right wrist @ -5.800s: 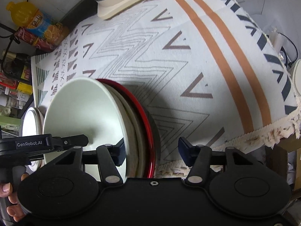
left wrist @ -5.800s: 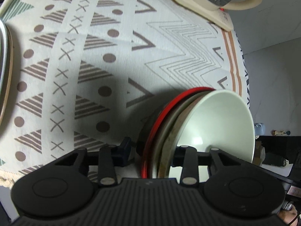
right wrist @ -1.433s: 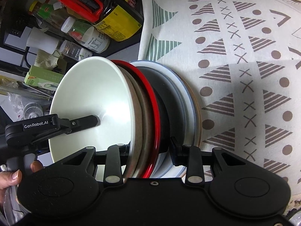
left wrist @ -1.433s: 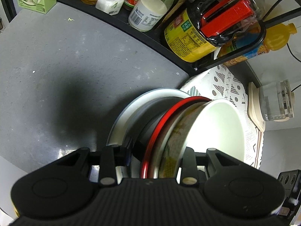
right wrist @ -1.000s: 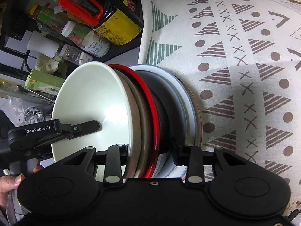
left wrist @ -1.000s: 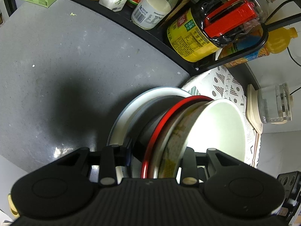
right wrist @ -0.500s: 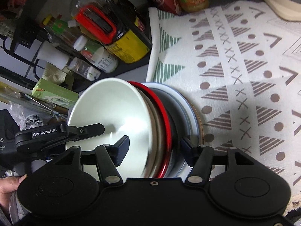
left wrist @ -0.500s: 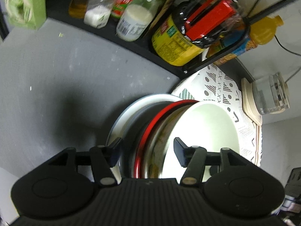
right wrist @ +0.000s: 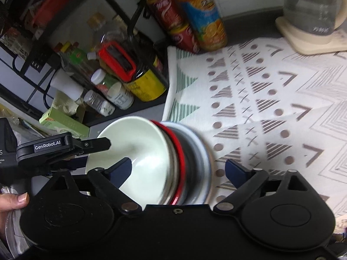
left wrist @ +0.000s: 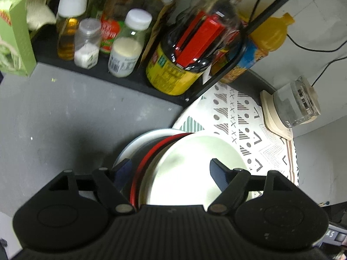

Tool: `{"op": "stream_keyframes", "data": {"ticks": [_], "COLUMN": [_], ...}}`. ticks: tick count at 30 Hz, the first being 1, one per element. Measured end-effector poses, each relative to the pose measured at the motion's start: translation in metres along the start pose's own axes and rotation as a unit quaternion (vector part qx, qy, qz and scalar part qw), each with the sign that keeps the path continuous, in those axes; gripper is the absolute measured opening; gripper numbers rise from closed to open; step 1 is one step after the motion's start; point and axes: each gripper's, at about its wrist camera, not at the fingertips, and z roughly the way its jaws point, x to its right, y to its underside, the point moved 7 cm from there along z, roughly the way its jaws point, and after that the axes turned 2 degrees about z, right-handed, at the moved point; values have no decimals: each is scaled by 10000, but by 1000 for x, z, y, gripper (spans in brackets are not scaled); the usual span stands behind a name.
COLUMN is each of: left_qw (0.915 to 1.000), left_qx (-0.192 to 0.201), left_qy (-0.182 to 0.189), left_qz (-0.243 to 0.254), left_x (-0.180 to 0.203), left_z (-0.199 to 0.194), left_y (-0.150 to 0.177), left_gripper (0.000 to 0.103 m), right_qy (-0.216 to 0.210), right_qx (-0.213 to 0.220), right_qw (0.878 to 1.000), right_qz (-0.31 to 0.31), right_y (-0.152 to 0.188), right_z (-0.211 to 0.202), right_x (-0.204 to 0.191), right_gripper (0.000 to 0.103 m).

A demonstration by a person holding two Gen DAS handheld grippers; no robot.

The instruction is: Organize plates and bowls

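Both jaws just opened wide, pads clear: left gripper [left wrist: 171, 169] and right gripper [right wrist: 179, 170] astride the stacked bowls [right wrist: 138, 151]. Stack resting on a white plate [left wrist: 138, 139] at the patterned cloth's [right wrist: 271, 99] edge, beside the grey counter [left wrist: 65, 112].

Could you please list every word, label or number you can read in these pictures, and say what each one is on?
"GenRobot.AI": white label on the left gripper, seen from the right wrist.
Yellow label on the dark bottle: too blurred to read.
Orange drink bottle label: print unreadable.
Red can: script unreadable.
White-capped jar: barcode and print too small.
Glass kettle: markings blurred.
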Motion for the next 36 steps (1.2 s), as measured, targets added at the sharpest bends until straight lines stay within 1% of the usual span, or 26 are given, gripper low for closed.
{"op": "stream_keyframes", "data": {"ticks": [3, 5, 8, 10, 15, 17, 19, 21, 23, 26, 30, 32, 36], "left_qw": [9999, 9998, 9994, 9988, 9979, 9976, 9971, 9966, 9959, 9951, 9937, 9931, 9916], "left_qx": [103, 206, 335, 436, 637, 692, 744, 783, 833, 881, 962, 993, 1065], "left_qy": [57, 52, -114, -222, -66, -12, 36, 62, 90, 185, 271, 310, 328], "left_qz": [-32, -11, 41, 29, -14, 47, 144, 245, 344, 406, 501, 546, 658], "left_x": [5, 8, 15, 19, 34, 42, 50, 57, 63, 70, 76, 78, 80], "left_z": [-8, -16, -29, -38, -60, -68, -75, -83, -90, -99, -110, -116, -129], "left_y": [0, 1, 5, 9, 26, 35, 45, 55, 64, 78, 94, 101, 116], "left_gripper": [78, 82, 86, 86, 87, 92, 94, 95, 98, 99, 100, 103, 103], "right_qy": [67, 127, 266, 305, 433, 532, 623, 687, 754, 832, 968, 1018, 1203], "right_qx": [198, 318, 529, 674, 978, 1063, 1188, 1277, 1355, 1458, 1630, 1691, 1796], "right_qw": [9998, 9994, 9982, 9973, 9943, 9929, 9910, 9894, 9879, 9858, 9817, 9801, 9758], "right_qz": [56, 50, 37, 8, 1, 1, -24, -33, -36, -60, -165, -188, -316], "right_y": [-1, 0, 2, 5, 14, 20, 27, 33, 41, 51, 64, 69, 80], "right_z": [-16, -28, -49, -65, -100, -113, -127, -137, -147, -160, -177, -184, -195], "right_x": [11, 17, 28, 34, 52, 58, 62, 64, 65, 65, 61, 59, 54], "right_gripper": [98, 99, 102, 103, 103, 103, 103, 103, 103, 103, 103, 103, 103]}}
